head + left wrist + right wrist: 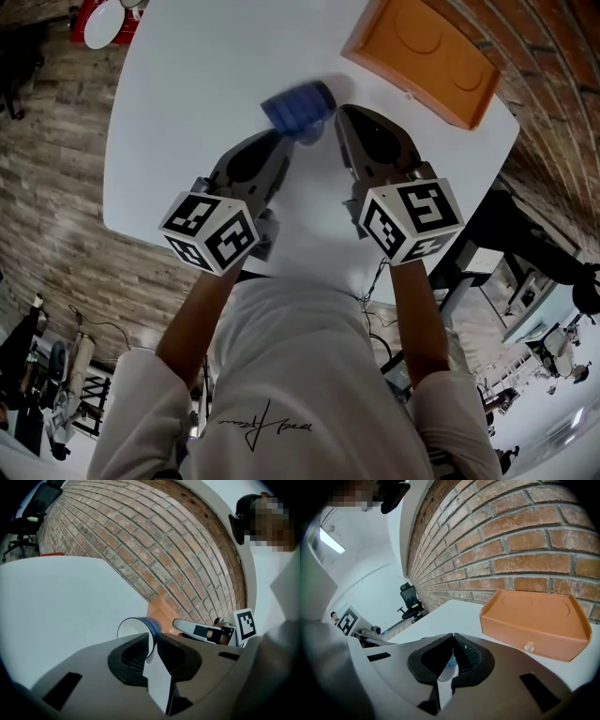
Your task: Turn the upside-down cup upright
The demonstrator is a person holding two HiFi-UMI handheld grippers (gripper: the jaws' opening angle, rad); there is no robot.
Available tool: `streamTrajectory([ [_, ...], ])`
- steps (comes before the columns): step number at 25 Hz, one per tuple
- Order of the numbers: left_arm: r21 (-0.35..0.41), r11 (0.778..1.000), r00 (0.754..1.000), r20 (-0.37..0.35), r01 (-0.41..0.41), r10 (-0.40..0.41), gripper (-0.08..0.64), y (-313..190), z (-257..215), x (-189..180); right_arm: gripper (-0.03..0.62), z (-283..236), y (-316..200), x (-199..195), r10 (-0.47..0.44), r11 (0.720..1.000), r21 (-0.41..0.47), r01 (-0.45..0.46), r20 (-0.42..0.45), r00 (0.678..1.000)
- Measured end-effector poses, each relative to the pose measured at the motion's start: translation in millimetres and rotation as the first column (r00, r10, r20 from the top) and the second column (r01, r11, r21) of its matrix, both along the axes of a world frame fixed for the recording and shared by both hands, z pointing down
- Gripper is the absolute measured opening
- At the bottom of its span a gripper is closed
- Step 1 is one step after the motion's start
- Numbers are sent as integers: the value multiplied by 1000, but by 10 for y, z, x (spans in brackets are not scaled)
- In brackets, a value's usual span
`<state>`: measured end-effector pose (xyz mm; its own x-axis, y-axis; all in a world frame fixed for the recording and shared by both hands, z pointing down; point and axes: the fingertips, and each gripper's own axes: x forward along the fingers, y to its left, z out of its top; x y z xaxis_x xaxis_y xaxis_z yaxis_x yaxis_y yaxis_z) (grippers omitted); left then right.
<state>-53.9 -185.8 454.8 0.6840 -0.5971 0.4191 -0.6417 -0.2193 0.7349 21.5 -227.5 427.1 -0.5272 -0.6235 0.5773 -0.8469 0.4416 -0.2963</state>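
Left gripper (151, 638) grips cup (300, 106) rim — right gripper (453, 637) closed.

Office-style lab workspace: a white surface (187, 112) stands beside a bare brick wall (525, 536) on wood-plank flooring (56, 225). Beyond the surface's far end, a black swivel office chair (410, 599) sits under a strip ceiling light (332, 541). Below the surface's near edge, equipment stands (77, 366) and trailing cables (105, 328) crowd the floor.
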Motion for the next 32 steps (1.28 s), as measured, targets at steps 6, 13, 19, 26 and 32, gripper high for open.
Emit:
streamTrajectory([
  [6, 4, 1000, 1000, -10, -4, 4, 43, -24, -14, 1, 21, 122, -77, -7, -35, 999, 0, 35, -45, 998],
  [13, -1, 1000, 999, -40, -26, 26, 35, -13, -10, -10, 23, 209, -98, 11, -39, 999, -17, 38, -63, 997],
  [19, -2, 999, 997, -66, -41, 40, 29, 9, -27, -7, 21, 230, -63, 5, -42, 999, -17, 41, -69, 997],
  [26, 10, 995, 991, -96, -95, 96, 25, 62, -42, 11, 21, 293, -46, 29, -44, 999, -13, 43, -94, 995],
  [32, 7, 991, 986, -102, -131, 131, 23, 108, -47, -13, 21, 319, 0, -7, -60, 998, -20, 59, -92, 994],
])
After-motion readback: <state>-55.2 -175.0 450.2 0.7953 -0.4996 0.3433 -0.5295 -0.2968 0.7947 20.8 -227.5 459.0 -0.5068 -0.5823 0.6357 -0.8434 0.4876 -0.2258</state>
